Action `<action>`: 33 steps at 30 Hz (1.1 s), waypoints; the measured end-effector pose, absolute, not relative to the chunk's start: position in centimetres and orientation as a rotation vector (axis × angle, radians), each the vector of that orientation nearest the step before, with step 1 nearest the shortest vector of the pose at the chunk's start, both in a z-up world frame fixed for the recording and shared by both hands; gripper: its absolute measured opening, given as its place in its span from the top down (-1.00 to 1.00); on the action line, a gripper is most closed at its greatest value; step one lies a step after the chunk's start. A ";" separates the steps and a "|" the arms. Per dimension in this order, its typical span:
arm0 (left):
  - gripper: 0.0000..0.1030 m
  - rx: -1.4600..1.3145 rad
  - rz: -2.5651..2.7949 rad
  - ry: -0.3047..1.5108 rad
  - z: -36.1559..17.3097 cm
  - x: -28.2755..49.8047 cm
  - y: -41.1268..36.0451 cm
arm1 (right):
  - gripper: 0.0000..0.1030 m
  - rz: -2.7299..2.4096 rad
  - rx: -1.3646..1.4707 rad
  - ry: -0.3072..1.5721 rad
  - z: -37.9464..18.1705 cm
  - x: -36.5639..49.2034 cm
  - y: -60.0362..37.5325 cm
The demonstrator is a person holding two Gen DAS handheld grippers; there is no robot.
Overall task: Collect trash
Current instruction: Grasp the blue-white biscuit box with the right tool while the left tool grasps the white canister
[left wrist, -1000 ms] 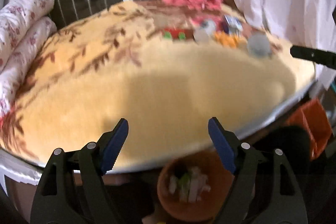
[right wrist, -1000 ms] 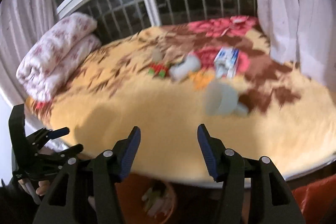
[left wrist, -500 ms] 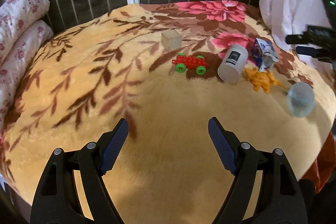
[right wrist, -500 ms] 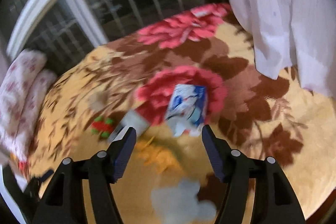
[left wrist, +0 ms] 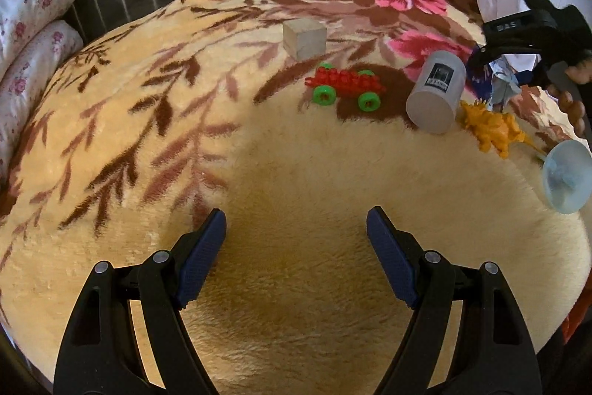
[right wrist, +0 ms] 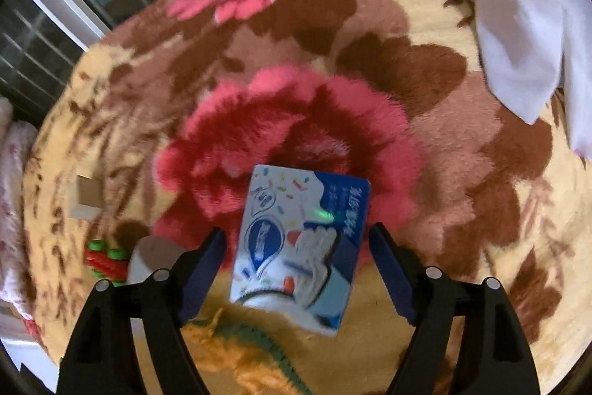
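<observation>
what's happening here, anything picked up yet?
Nothing grasped yet. The right tool is open around a blue-and-white snack wrapper lying on the floral blanket, apparently about to close. The left tool hangs open over bare blanket. A toy car, wooden block and grey cup lie untouched.

Cream blanket (left wrist: 296,173) with brown leaves and pink flowers; red, green-wheeled toy car (left wrist: 344,86); blue-and-white wrapper (right wrist: 299,247).

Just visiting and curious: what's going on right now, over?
Both grippers open, empty. Right gripper straddling blue-white wrapper, jaws not touching. Left gripper over bare blanket. Orange dinosaur beside wrapper.
</observation>
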State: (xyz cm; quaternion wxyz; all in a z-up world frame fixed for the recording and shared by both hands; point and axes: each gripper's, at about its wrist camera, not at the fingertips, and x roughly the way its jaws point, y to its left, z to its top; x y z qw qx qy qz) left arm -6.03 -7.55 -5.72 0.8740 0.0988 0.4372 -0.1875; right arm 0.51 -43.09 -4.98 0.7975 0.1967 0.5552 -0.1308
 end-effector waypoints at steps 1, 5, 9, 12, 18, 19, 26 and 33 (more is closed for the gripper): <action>-0.49 0.211 -0.391 0.911 -5.8 -6.1 -7.7 | -0.51 -0.290 0.421 1.208 -5.4 0.8 -43.2; -0.49 0.233 -0.389 0.900 -6.0 -6.3 -8.0 | -0.03 -0.316 0.401 1.251 -6.9 1.3 -43.6; -0.49 0.260 -0.397 0.900 -5.9 -6.4 -8.4 | -0.02 -0.268 0.329 1.207 -5.6 0.1 -43.0; -0.49 0.302 -0.443 0.894 -5.0 -6.4 -9.6 | -0.02 -0.198 0.340 1.098 -2.1 -2.4 -42.5; -0.62 0.387 -0.551 0.801 -2.3 -6.2 -14.1 | -0.03 -0.059 0.335 0.871 4.2 -10.9 -40.4; -0.62 0.399 -0.568 0.792 -2.0 -5.7 -15.2 | -0.03 -0.052 0.333 0.848 4.6 -12.0 -39.9; -0.62 0.559 -0.617 0.819 -3.6 -3.3 -20.6 | -0.03 -0.007 0.405 0.780 3.6 -20.4 -40.2; -0.62 0.709 -0.602 0.796 -5.9 -2.0 -23.2 | -0.03 -0.021 0.452 0.769 1.6 -23.7 -41.0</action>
